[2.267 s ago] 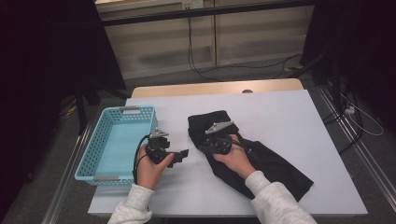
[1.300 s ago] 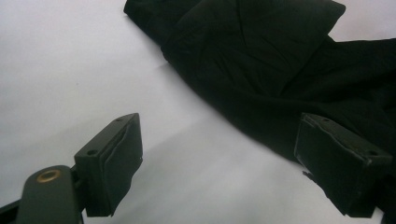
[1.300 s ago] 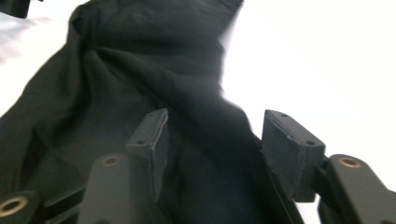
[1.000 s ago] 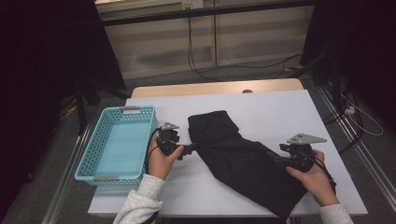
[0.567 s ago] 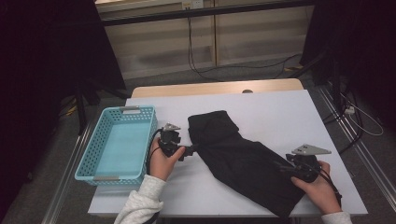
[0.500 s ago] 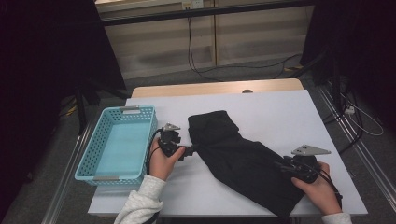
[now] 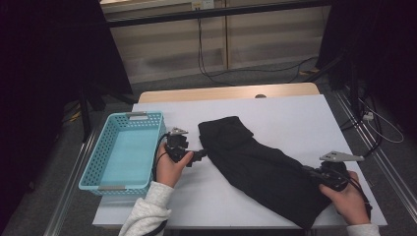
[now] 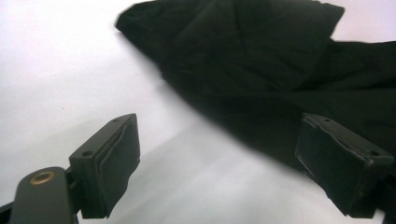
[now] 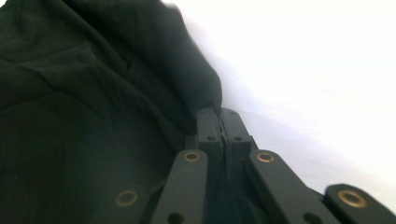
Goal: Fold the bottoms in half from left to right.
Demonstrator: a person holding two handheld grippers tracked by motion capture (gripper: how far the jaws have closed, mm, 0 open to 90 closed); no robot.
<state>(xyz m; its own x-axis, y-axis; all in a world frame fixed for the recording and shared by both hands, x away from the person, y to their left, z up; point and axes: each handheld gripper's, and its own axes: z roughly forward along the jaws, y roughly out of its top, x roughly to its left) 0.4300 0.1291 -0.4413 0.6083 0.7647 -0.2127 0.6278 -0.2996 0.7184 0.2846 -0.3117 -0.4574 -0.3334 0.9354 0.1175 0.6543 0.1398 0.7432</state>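
A black garment [image 7: 265,167] lies stretched across the white table [image 7: 295,118], from the middle toward the near right corner. My left gripper [image 7: 202,156] rests open at the garment's left edge. In the left gripper view its two pads [image 8: 109,163] stand wide apart [image 8: 224,168], over bare table, with the garment [image 8: 243,56] just beyond. My right gripper [image 7: 311,173] is at the garment's right end. Its jaws have just been closing and now meet [image 9: 219,122], pinching a fold of the garment's edge [image 9: 93,116].
A light blue plastic basket [image 7: 98,162] with nothing in it stands at the table's left side, close to my left hand. Bare table stretches behind and to the right of the garment. The table's near edge is close to my right hand.
The right hand has left the garment's middle for its right end, drifted slightly toward the near edge, and its jaws have come together on the cloth. The left hand has kept still over the last second.
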